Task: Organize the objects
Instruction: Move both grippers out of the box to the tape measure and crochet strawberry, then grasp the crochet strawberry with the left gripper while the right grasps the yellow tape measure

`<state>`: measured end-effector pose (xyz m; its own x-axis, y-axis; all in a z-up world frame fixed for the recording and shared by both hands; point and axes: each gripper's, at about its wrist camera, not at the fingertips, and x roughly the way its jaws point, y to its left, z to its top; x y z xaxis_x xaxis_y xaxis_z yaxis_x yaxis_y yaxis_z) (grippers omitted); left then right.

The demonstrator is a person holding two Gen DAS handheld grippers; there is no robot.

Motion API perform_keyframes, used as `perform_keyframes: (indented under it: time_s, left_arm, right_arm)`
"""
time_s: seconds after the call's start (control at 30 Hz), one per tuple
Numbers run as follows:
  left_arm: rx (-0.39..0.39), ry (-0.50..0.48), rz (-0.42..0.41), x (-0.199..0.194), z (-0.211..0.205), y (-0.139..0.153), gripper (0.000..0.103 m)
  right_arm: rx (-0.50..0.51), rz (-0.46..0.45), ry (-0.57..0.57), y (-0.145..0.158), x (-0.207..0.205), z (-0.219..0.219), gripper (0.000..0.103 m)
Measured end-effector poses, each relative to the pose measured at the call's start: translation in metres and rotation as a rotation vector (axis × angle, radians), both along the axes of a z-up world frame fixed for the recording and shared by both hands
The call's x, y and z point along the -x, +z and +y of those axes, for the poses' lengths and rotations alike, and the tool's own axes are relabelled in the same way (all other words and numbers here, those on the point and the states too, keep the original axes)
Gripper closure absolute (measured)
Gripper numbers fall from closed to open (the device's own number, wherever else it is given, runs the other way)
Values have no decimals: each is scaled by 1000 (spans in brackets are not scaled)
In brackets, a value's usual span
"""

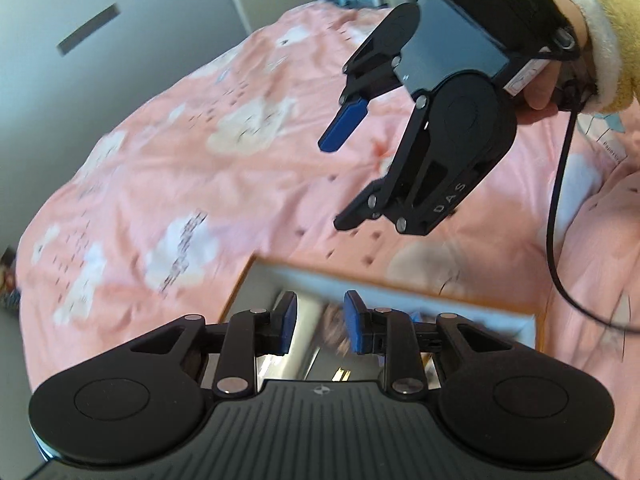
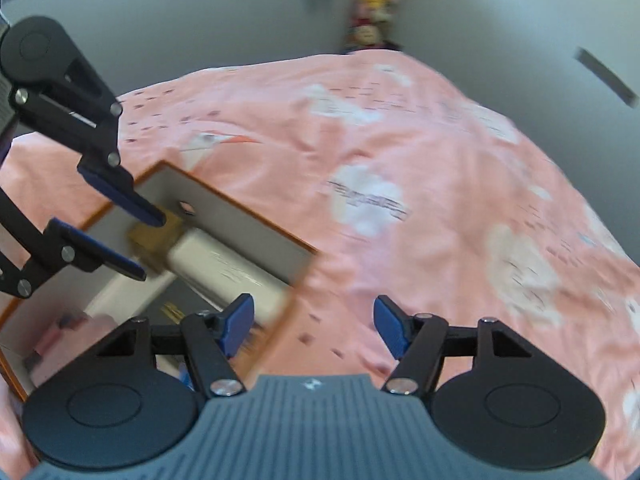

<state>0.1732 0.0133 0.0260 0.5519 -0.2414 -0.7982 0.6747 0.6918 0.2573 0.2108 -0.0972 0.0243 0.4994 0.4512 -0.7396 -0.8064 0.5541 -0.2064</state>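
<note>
Two grippers hang over a bed (image 2: 400,128) with a pink cloud-print cover, which lies broad and bare beyond them. At the left of the right wrist view, the left gripper (image 2: 150,244) stands above an orange-edged box (image 2: 240,216), its blue fingers (image 2: 132,200) slightly apart with nothing pressed between them. Below them a tan block (image 2: 154,238) and a white tube (image 2: 224,268) lie against the far wall of the box, both smeared by motion. The box's near corner is cut off behind the right gripper (image 2: 314,328), whose fingers stand wide and empty above the cover beside the box's right edge. In the left wrist view the box interior (image 1: 328,344) is too blurred to read, and a fuzzy yellow sleeve (image 1: 600,36) is cropped at the top right.
</note>
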Motion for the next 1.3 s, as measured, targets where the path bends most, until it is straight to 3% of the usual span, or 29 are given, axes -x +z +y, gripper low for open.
perform_keyframes:
  time_s: [0.2,0.27,0.4,0.53,0.67,1.0,1.17,1.3]
  left_arm:
    - [46,-87,70,-22,-53,-26,71]
    - [41,-109,92,-29,-71,-39,71]
    - [48,-113,134,-42,-100,-70,71]
    - [44,-107,177,-56,-122,-99,71]
    - [47,-90,206,-66,-132,-116,71]
    - [20,-91,238,-81,-143,-133,71]
    - [11,-109,215,-89,-147,-133,70]
    - [-14,-154,177,-98,-156,-133,66]
  right_arm:
    - [-42,36,-220,-18,-5,-80,36]
    - [-51,84,-277,-38,-9,-100,42]
    - [-23,151,-417,-81,-11,-128,43]
    - [-67,181,-509,-111,-13,-144,43]
    - [-85,188,-519,-127,-13,-147,44]
    - [10,119,-510,-160,-13,-137,49]
    - [-87,147,-538,-146,-14,-157,50]
    - [-71,46,-555,-128,-10,-169,50]
